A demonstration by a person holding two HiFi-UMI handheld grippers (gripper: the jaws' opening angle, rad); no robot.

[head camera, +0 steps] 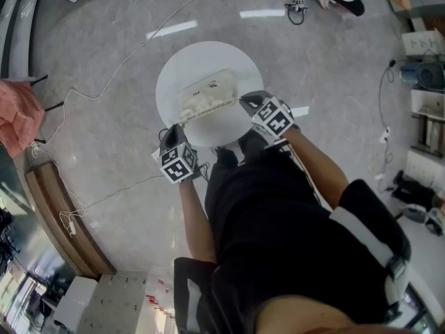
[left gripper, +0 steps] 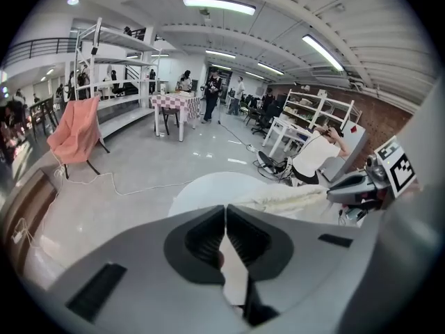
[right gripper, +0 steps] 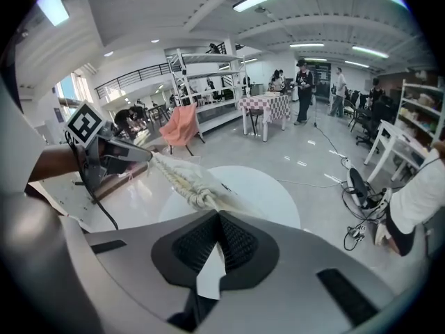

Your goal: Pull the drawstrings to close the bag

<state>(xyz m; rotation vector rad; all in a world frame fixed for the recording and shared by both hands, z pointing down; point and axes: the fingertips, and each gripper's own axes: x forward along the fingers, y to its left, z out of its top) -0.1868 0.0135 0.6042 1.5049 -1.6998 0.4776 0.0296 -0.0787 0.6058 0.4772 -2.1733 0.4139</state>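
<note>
Bag (head camera: 207, 97) lies on round white table (head camera: 201, 58) over grey floor (head camera: 313, 61).

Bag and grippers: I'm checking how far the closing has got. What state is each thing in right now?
bag: mouth edge gathered, stretched between the two grippers over the table.
left gripper: jaws shut on one end of the bag's gathered edge.
right gripper: jaws shut on the other end.
round table: standing, with the bag over it.

No text, label or number can be read anywhere.
</note>
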